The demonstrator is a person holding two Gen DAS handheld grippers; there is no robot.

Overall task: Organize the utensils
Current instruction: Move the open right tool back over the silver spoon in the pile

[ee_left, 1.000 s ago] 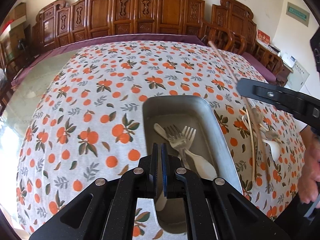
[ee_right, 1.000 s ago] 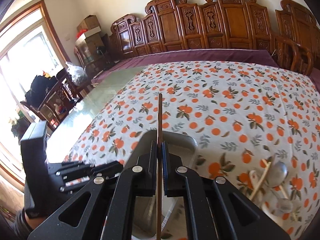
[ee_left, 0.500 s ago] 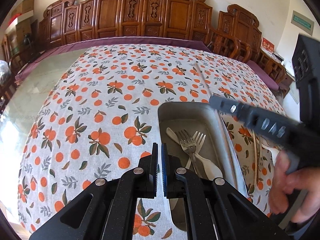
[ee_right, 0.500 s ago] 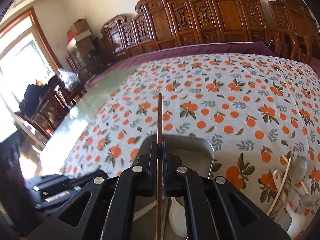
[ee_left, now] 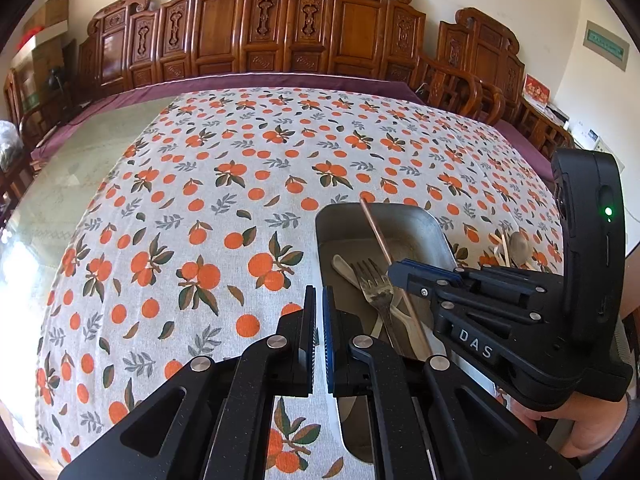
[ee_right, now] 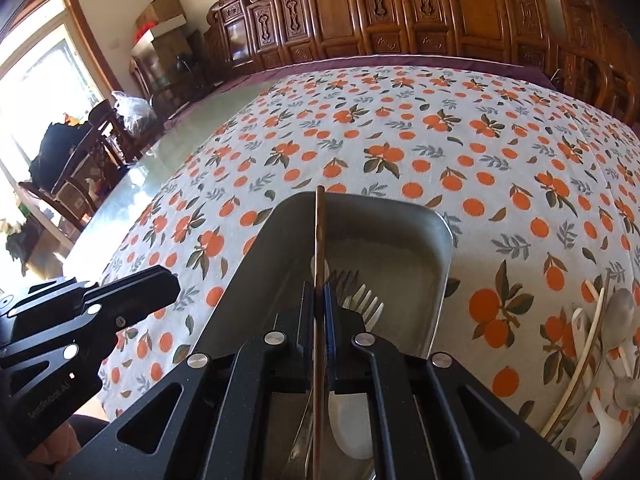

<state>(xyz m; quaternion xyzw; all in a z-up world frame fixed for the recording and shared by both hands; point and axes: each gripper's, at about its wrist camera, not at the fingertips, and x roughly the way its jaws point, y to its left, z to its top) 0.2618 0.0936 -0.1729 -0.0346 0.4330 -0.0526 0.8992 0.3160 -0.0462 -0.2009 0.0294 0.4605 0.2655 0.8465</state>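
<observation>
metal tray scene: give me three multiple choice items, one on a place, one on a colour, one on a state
1. Where do the forks lie?
A. in the metal tray
B. on the bare cloth
C. on a chair

2. What colour are the fruits on the tablecloth?
A. blue
B. orange
C. purple

3. What does the right hand-held gripper hold?
A. a fork
B. nothing
C. a brown chopstick

Answers:
1 A, the forks rest on the tray floor.
2 B, orange fruits with dark leaves.
3 C, the stick runs between its pads, over the tray.

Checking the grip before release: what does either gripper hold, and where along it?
The right gripper holds a brown chopstick about mid-length, over the metal tray. The left gripper holds nothing.
</observation>
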